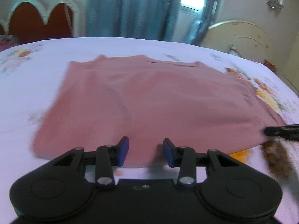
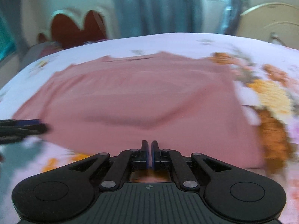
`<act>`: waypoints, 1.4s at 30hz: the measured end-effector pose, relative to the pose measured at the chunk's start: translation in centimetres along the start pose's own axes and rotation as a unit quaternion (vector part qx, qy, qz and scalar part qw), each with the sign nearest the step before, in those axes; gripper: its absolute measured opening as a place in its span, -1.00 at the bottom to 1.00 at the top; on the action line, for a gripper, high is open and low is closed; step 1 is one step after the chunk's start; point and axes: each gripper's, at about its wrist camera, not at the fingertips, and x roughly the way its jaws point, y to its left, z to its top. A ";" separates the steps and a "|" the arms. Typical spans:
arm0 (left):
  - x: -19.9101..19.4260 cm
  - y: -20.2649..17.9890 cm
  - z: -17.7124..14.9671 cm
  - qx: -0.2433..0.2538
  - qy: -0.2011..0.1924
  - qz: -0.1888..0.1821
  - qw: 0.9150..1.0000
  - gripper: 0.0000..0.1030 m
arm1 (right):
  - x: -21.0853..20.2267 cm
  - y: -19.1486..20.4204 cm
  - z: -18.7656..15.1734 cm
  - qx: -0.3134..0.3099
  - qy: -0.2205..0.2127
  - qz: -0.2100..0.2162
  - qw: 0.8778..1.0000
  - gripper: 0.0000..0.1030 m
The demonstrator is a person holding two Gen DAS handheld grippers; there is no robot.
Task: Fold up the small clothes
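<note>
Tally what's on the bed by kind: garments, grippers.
Pink garments: 1, the pink garment lying flat on the floral bedsheet.
Grippers: 2, the left gripper at the near hem, jaws apart with cloth between them, and the right gripper, jaws together at the near hem.
Total: 3

One pink garment [image 1: 145, 100] (two tongs [image 1: 145, 152])

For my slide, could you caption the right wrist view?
Right gripper shut at the near hem of a pink garment on a floral bedsheet.
</note>
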 end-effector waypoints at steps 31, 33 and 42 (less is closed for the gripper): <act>-2.3 6.3 -1.1 -0.053 -0.006 0.056 0.997 -0.19 | -2.2 -7.7 -2.1 0.017 0.004 -0.089 0.996 -1.00; -2.3 6.2 -1.1 -0.052 -0.006 0.058 0.997 -0.19 | -2.2 -7.6 -2.1 0.015 0.003 -0.090 0.996 -1.00; -4.1 4.5 -1.3 -0.039 -0.006 0.112 0.993 0.87 | -2.9 -7.9 -2.0 0.028 0.017 -0.071 0.997 -1.00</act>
